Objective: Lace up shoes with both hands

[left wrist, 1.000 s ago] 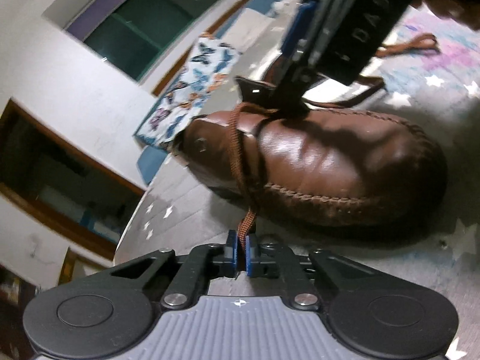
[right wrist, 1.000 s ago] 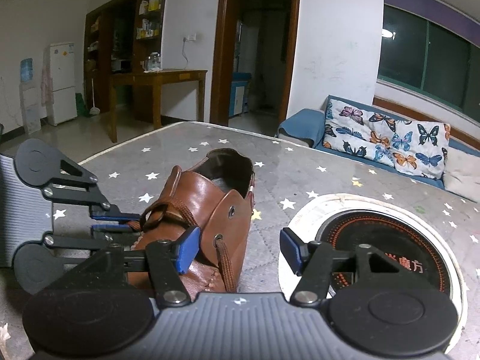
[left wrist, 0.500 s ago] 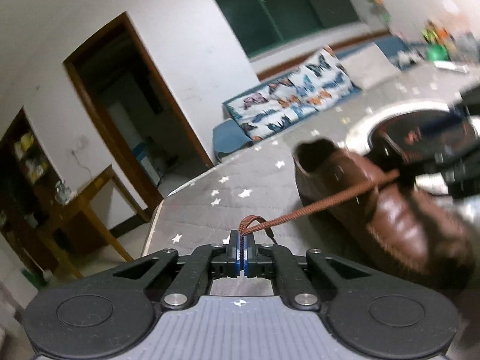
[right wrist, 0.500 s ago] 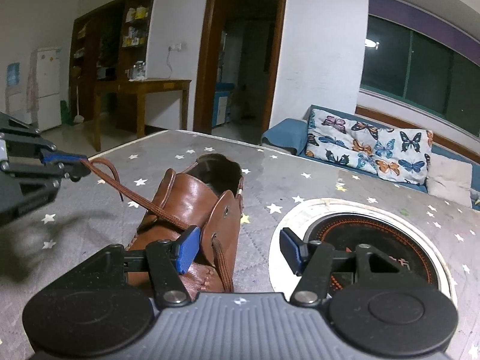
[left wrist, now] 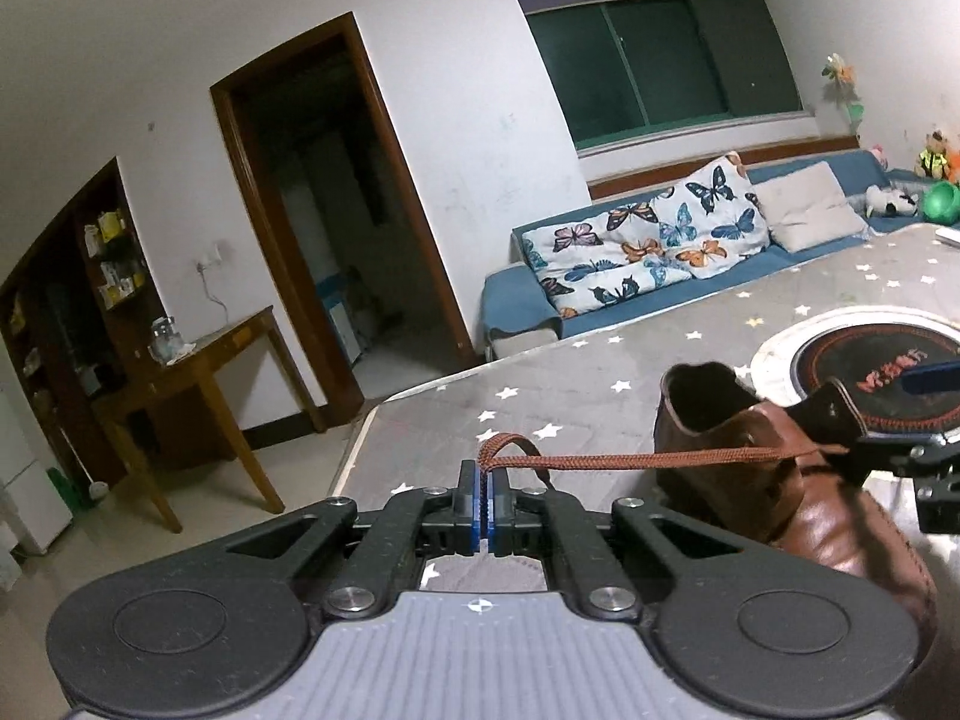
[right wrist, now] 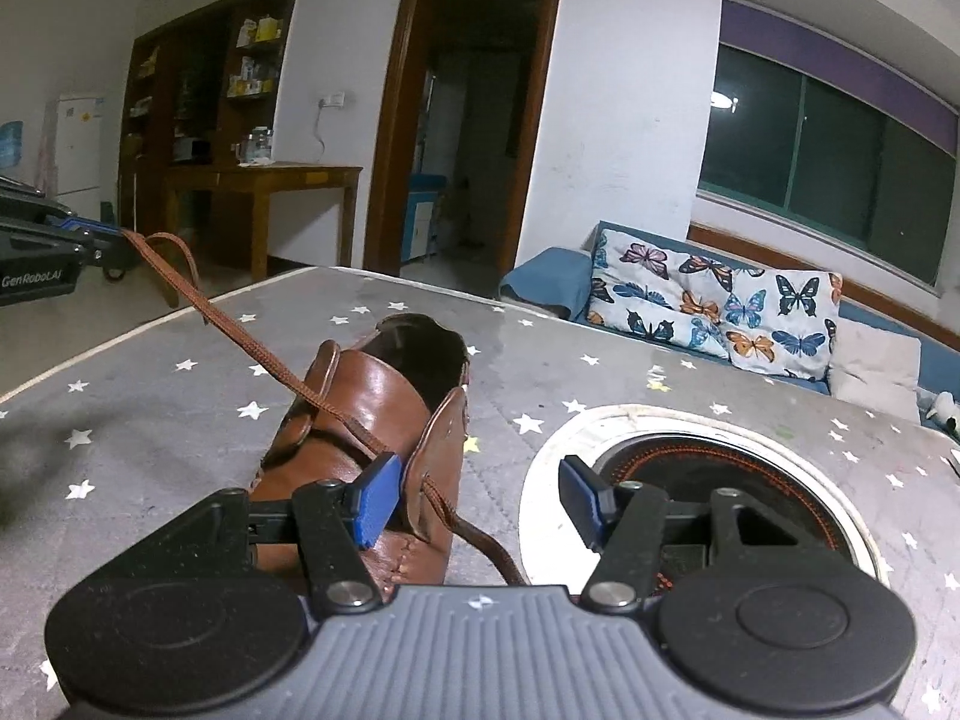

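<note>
Compared with the frame a second earlier, the left wrist view had been rolled upright and lifted away from the shoe point(left wrist: 780, 492), so that the lace point(left wrist: 648, 459), slack and short over the leather before, was now drawn out in a long taut line; the right wrist view was almost unchanged. The shoe, a glossy brown leather one with stitched seams and an open, dark mouth, stood on the grey star-patterned table cover point(right wrist: 150, 420), just beside a round black and white disc point(right wrist: 750, 480). The lace, a brown braided cord, ran from the shoe's eyelet flaps to the left gripper point(left wrist: 482, 501), whose blue pads were pressed fully together on it, a small loop of lace standing above them. The right gripper point(right wrist: 477, 501) was held about half open with nothing clamped; its left pad point(right wrist: 377, 498) was close against the shoe's right flap, whether touching could not be told, and a second lace end point(right wrist: 474, 540) trailed down between the fingers.
</note>
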